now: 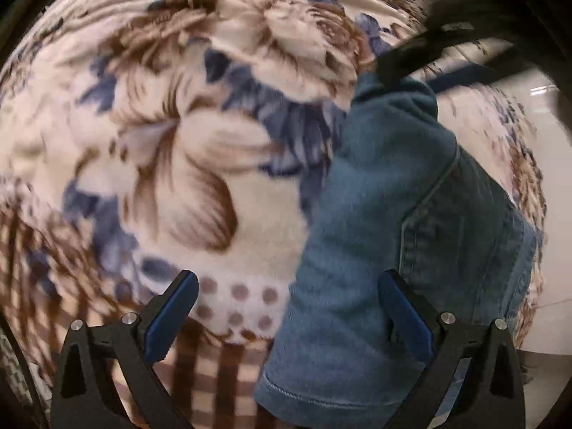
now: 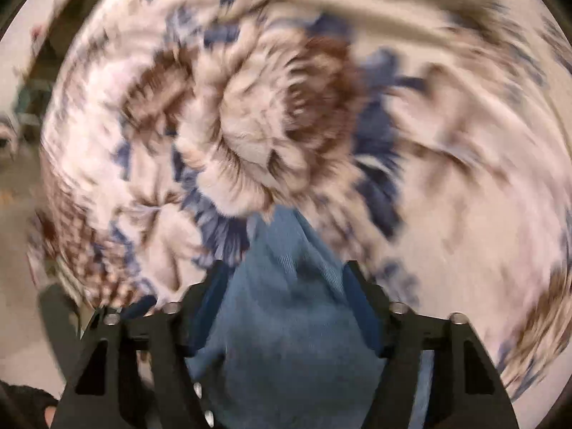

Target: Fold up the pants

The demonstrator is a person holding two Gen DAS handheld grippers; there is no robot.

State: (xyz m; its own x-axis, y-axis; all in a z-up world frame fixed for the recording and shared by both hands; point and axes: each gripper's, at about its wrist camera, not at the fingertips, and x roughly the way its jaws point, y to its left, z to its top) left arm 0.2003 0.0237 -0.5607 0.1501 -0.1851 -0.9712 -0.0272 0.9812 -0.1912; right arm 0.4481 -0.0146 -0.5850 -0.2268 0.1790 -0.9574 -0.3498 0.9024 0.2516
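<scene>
right gripper (image 2: 286, 286): clamped on bunched denim jeans (image 2: 286, 339) | left gripper (image 1: 286, 304): jaws apart, empty | jeans over floral blanket (image 1: 161, 143) edge

To your left the floral blanket (image 1: 171, 136) lies bare right out to its checked near edge, so a gripper could pass freely there. The blue denim pants (image 1: 386, 214) block the right side, bunched up toward the blanket's far edge.

both wrist views look steeply down, close over the floral blanket (image 1: 186, 164); both share the jeans (image 2: 286, 321).
</scene>
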